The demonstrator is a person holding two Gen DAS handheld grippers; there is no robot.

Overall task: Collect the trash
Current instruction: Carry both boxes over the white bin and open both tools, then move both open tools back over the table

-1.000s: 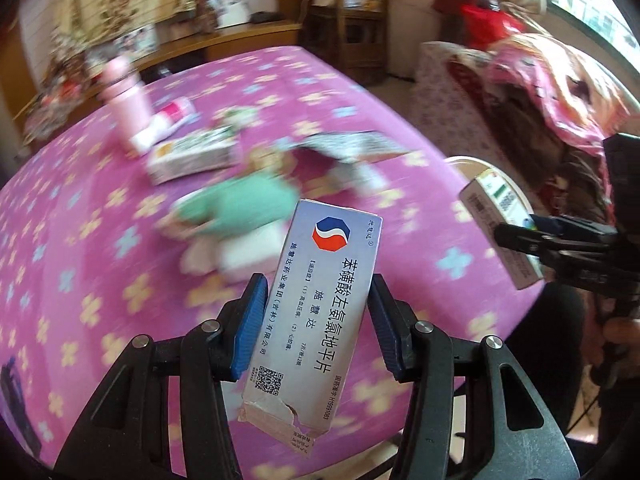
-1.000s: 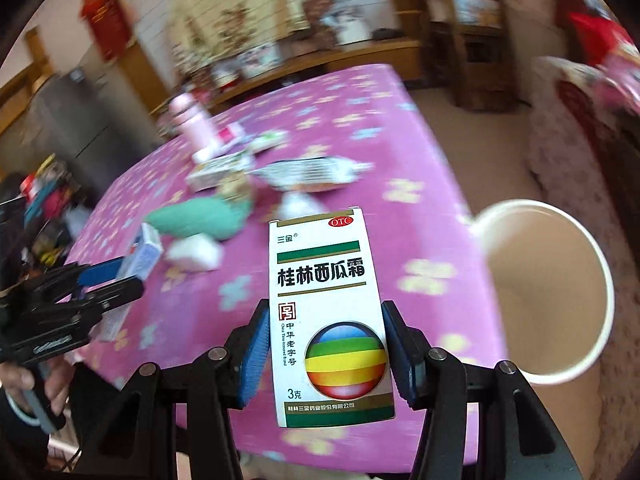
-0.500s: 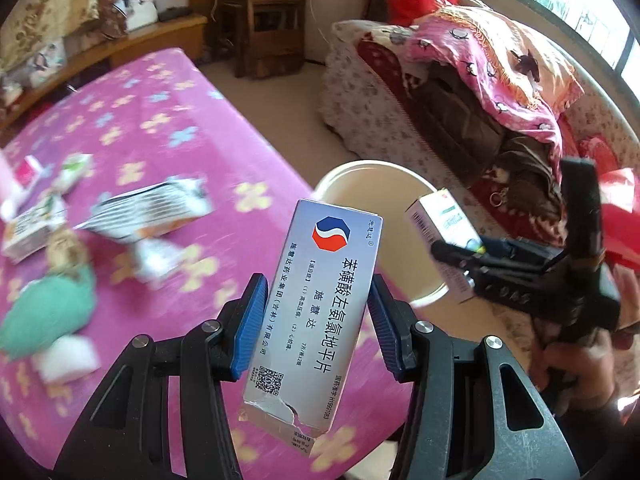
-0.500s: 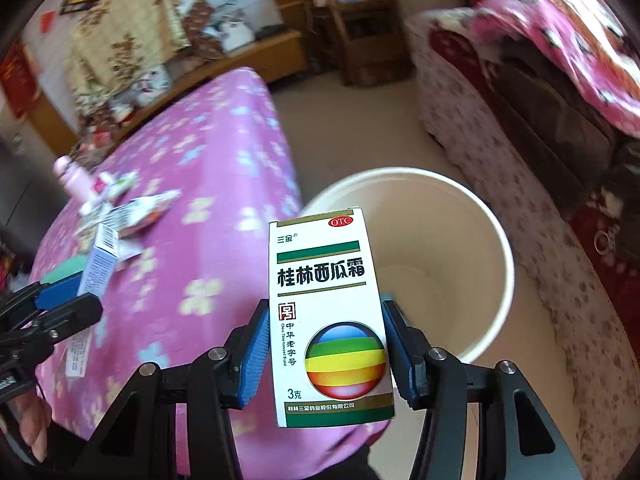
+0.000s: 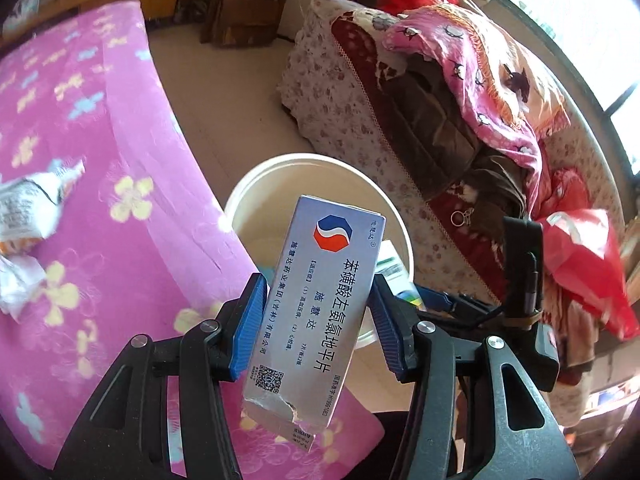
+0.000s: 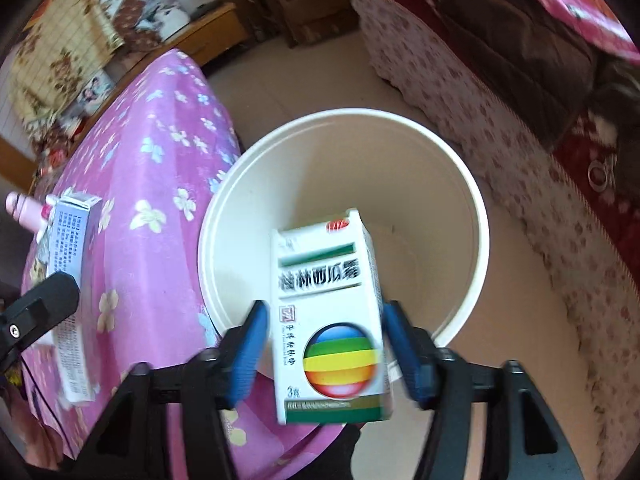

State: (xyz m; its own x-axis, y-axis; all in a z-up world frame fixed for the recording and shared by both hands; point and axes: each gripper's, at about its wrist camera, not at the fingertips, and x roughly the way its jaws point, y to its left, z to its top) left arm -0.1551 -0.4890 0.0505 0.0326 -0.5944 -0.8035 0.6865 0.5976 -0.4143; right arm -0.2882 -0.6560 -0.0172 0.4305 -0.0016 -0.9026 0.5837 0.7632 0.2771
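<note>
Right gripper [image 6: 324, 344] was over the white bucket [image 6: 476, 236], jaws opening; white medicine box with rainbow ball [image 6: 332, 320] sat blurred between the blue pads [image 6: 250, 354] with gaps on both sides, no longer pinched, above the bucket's near rim. Left gripper [image 5: 318, 324] clamped the silver medicine box [image 5: 320, 312] at a narrow-to-mid width, pads pressing both sides, box upright with its torn end nearest the camera. That box hung above the table's edge beside the bucket. Pink flowered tablecloth [image 5: 120, 240] carried a crumpled silver wrapper [image 5: 28, 204] and white tissue [image 5: 16, 284] near its left edge. Bucket stood on the floor against the table's edge.
</note>
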